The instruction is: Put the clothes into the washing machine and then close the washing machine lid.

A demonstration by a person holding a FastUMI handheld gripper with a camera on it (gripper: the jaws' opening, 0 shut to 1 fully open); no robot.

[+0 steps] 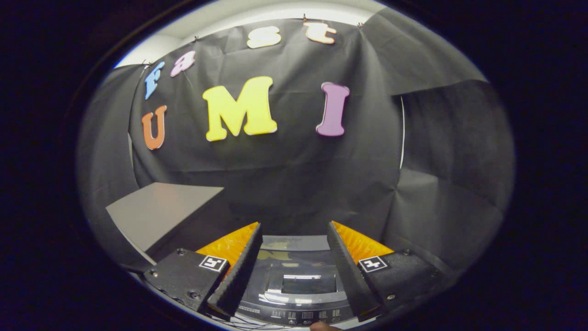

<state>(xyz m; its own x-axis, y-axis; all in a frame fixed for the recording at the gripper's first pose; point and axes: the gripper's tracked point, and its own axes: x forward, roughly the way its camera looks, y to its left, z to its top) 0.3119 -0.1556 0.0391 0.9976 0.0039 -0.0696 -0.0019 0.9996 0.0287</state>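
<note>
Fingers of the tool (294, 271) stand wide apart, with nothing held between them. Each finger carries a small square tag with a black-and-white pattern on its base — a marker, not readable writing.

Below and between the fingers sits the washer (301, 287), seen from above. Its lid (308, 281) lies flat and shut, with a darker window in the middle that catches a streak of light. Along the washer's near edge runs a control panel (305, 315) with rows of tiny marks and a small display; they are too small to make out, and no brand name can be read on the machine.

A fingertip (324, 326) of a person shows just at the panel's near edge, close to the buttons — whether it touches them cannot be told. Thin wires (250, 324) trail near the washer's front left corner.

Off to the left, beyond the left finger, a grey table (158, 214) stands against the black cloth wall (294, 174). The clothes cannot be seen through the lid's window.
</note>
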